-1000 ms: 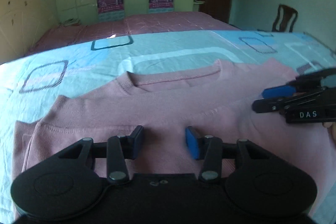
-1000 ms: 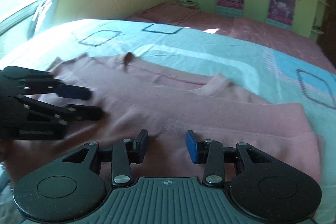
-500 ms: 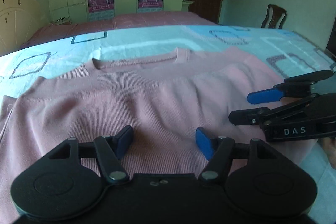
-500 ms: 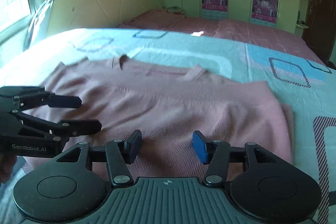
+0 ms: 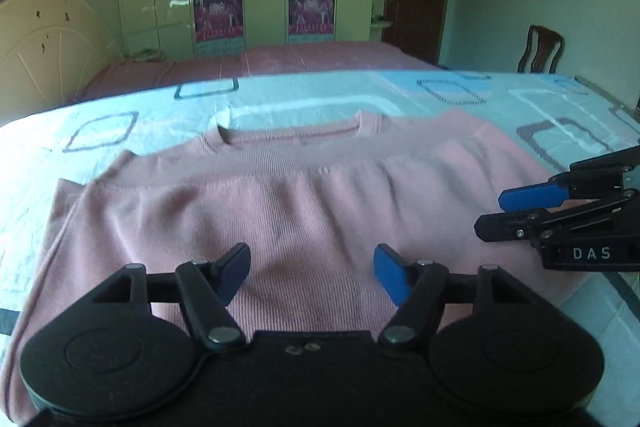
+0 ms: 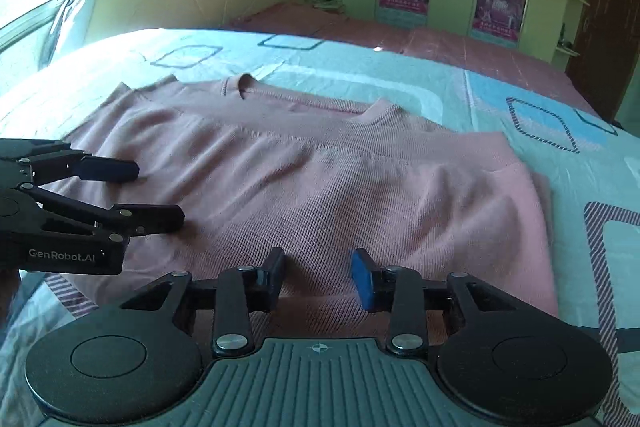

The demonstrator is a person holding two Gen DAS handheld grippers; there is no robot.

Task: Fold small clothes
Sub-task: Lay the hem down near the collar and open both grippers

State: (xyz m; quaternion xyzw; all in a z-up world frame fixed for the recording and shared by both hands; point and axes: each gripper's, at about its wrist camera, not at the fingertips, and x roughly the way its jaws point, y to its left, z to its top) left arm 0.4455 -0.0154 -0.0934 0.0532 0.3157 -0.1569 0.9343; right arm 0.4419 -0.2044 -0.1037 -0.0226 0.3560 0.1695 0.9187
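Patterned bedsheet [image 5: 320, 99] carries a folded pink sweater [image 5: 304, 211]; left claw [image 5: 312, 273] and right claw [image 6: 318, 277] both gape wide, empty

Pink sweater [image 5: 304, 203] (folded) on bed [image 5: 304, 99]

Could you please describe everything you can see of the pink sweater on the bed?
The sweater is pink ribbed knit with a round banded collar. It lies flat on the patterned sheet, its lower part folded up to just below the collar. Both tongs, left and right, stand open above it, holding nothing.
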